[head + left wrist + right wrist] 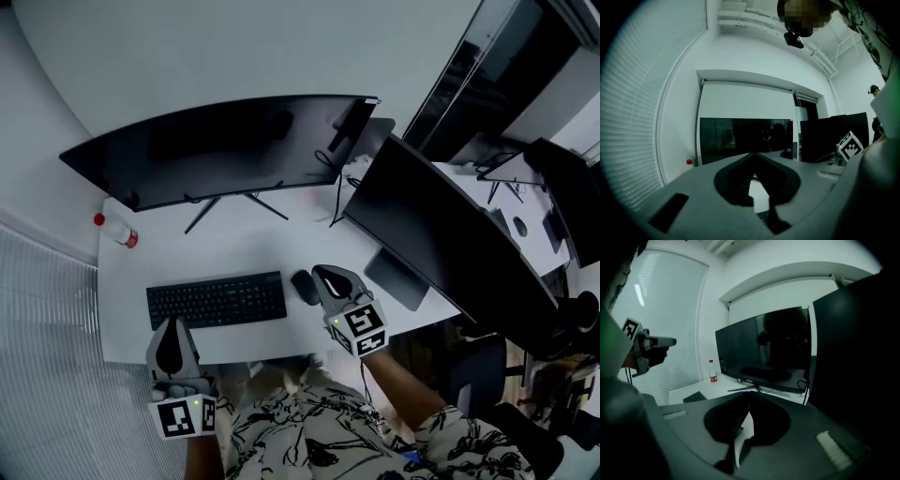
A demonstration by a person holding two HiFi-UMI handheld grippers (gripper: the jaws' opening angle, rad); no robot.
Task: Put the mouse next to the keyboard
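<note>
Dark computer mouse (304, 287) on the white desk (234, 239), just beside the right end of the black keyboard (217, 300); touching it or narrowly apart, too small to tell. Held by neither gripper. Judged light, rigid and smooth-shelled, with a domed back likely to slip out of a pinch set high. Best taken low across the two long flanks, jaws square to the body, with modest pressure and clear of the buttons. Not fragile under a short set-down, yet apt to skate over the bare desk if nudged. Placement judged already as the task asks.

Right gripper (323, 273) just right of the mouse in the head view, jaws shut tip to tip on nothing. Left gripper (172, 328) at the desk's near edge, in front of the keyboard's left end, jaws likewise closed and empty. Beyond the keyboard, a wide curved monitor (225, 150) on a splayed stand; to its right, a second monitor (441, 234), angled. Red-capped bottle (117, 231) near the desk's far left corner. No sight of the mouse in either gripper view.
</note>
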